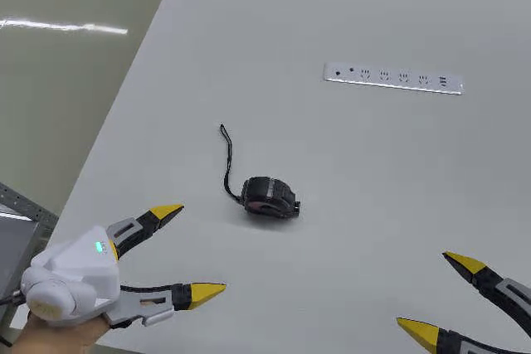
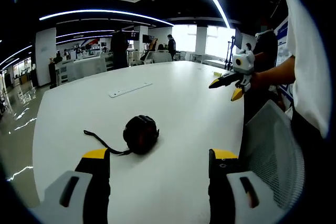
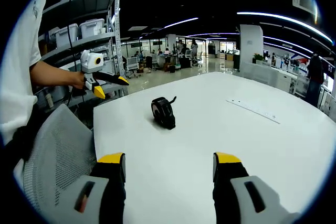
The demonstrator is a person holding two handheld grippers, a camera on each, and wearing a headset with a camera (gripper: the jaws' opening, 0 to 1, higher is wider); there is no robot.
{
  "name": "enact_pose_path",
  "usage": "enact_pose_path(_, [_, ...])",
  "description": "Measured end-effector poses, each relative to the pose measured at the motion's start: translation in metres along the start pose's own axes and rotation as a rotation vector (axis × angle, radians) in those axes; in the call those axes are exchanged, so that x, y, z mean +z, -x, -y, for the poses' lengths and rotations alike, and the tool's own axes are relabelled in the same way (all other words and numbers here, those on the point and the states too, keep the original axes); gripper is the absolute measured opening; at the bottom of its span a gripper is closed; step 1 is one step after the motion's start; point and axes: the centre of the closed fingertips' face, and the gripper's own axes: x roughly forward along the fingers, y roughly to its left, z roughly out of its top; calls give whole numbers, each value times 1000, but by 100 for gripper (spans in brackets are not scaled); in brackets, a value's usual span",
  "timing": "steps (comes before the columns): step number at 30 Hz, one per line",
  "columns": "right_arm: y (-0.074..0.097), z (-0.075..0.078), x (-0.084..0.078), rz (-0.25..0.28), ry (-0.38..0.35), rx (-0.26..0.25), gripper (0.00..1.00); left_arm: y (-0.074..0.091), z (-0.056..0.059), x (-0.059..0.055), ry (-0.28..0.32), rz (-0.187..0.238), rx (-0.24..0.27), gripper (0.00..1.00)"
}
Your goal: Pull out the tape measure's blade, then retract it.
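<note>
The tape measure [image 1: 270,197] is lying on the worktop [image 1: 373,172], its strap [image 1: 226,163] trailing away from the person. The left hand-held gripper [image 1: 199,248] and right hand-held gripper [image 1: 425,289] are hovering near it, apart from it, jaws spread and gripping nothing. A power strip [image 1: 392,78] is lying well beyond.

No writing anywhere is clear enough to read.

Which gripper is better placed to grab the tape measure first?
Left, probably. Both are open, but in the head view the left gripper sits nearer the tape measure than the right gripper.
</note>
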Motion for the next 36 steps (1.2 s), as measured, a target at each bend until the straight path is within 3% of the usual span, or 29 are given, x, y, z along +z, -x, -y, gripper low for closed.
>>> enact_pose_path(11, [-8,7,4,-10,29,31,67,-8,-4,-2,-16,-29,-63,73])
enact_pose_path(17, [-13,7,6,-12,37,44,67,-9,-12,-2,-18,-38,-69,73])
enact_pose_path(25, [-17,11,9,-13,44,54,67,-13,-16,-3,-24,-49,-92,73])
enact_pose_path(36, [-21,15,13,-6,51,62,67,-15,-21,-4,-12,-54,-85,72])
